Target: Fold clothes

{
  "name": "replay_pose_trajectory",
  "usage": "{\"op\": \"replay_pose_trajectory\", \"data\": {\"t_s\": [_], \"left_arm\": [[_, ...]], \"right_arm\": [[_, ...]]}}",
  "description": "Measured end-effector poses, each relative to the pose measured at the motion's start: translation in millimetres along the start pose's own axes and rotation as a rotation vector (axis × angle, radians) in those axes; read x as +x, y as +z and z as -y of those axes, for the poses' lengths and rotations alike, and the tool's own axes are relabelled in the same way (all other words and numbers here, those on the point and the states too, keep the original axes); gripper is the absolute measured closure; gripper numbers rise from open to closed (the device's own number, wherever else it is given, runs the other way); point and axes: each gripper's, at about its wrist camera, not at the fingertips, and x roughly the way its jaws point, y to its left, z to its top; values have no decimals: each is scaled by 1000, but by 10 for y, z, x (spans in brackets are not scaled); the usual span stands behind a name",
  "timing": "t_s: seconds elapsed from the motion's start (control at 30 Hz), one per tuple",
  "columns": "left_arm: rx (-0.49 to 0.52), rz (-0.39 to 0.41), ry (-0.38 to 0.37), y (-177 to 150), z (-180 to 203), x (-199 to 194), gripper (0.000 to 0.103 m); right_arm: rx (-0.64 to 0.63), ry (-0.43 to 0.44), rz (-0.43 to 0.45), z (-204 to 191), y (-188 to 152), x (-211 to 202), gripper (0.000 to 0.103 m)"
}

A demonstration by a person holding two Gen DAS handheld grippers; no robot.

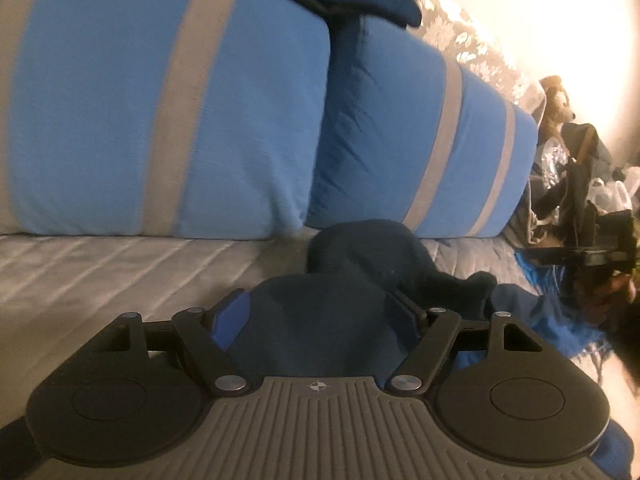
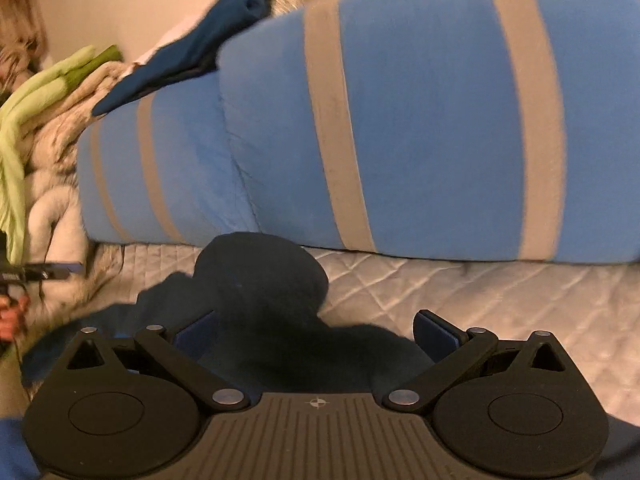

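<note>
A dark navy garment [image 1: 360, 264] lies bunched on the grey quilted bed cover [image 1: 100, 272], in front of blue pillows. My left gripper [image 1: 320, 312] is open, its blue-padded jaws spread wide on either side of the navy cloth. My right gripper [image 2: 316, 334] is open too, with the same garment [image 2: 260, 280] heaped between and ahead of its jaws. The right gripper also shows at the right edge of the left wrist view [image 1: 592, 256]. Whether the pads touch the cloth I cannot tell.
Two blue pillows with grey stripes [image 1: 160, 112] [image 2: 420, 120] stand behind the garment. Another navy cloth [image 2: 200, 52] lies on top of them. Green clothes [image 2: 36, 100] and a pale fluffy blanket [image 2: 52, 200] are heaped at the left. A teddy bear [image 1: 556, 104] and clutter sit far right.
</note>
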Motion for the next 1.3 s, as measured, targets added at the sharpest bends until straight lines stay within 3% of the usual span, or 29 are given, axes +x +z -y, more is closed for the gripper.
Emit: {"op": "replay_pose_trajectory", "data": {"t_s": [0.13, 0.33, 0.5, 0.53, 0.6, 0.63, 0.7, 0.73, 0.8, 0.83, 0.9, 0.97, 1.0, 1.07, 1.13, 1.3], "left_arm": [[-56, -55, -45, 107, -62, 586, 29], [-240, -124, -159, 182, -249, 1294, 30], [-307, -201, -156, 113, -306, 1670, 32], [-317, -212, -155, 101, -317, 1719, 39], [-355, -213, -145, 86, -344, 1758, 68], [-373, -208, -135, 84, -344, 1756, 87], [-318, -148, -105, 139, -233, 1652, 88], [-261, -101, -75, 176, -145, 1568, 89], [-144, -8, -6, 230, 34, 1411, 88], [-85, 12, 33, 240, 120, 1374, 86], [5, -7, 101, 236, 245, 1356, 79], [58, -34, 143, 213, 279, 1292, 64], [79, -24, 160, 195, 270, 1207, 61], [90, 12, 147, 197, 183, 994, 49], [76, 23, 112, 196, 5, 753, 41], [97, -30, 203, 95, -471, 333, 40]], "right_arm": [[80, 36, -32, 93, 126, 578, 0], [261, 132, -87, 249, 168, 1376, 0], [370, 162, -160, 349, 75, 1838, 0], [380, 157, -175, 356, 61, 1898, 0], [397, 154, -176, 359, 38, 1972, 2], [405, 155, -163, 350, 40, 1981, 8], [412, 150, -148, 306, 64, 1987, 76], [392, 134, -127, 252, 97, 1966, 77], [231, 110, -15, 5, 201, 1829, 80], [152, 87, 38, -129, 232, 1762, 80], [41, 17, 90, -347, 265, 1710, 69], [-27, -73, 108, -471, 275, 1687, 32], [-44, -97, 121, -479, 273, 1648, 19], [-59, -116, 135, -437, 256, 1526, 7], [-76, -144, 139, -371, 225, 1396, 5], [-106, -274, 106, -116, 42, 1053, 3]]}}
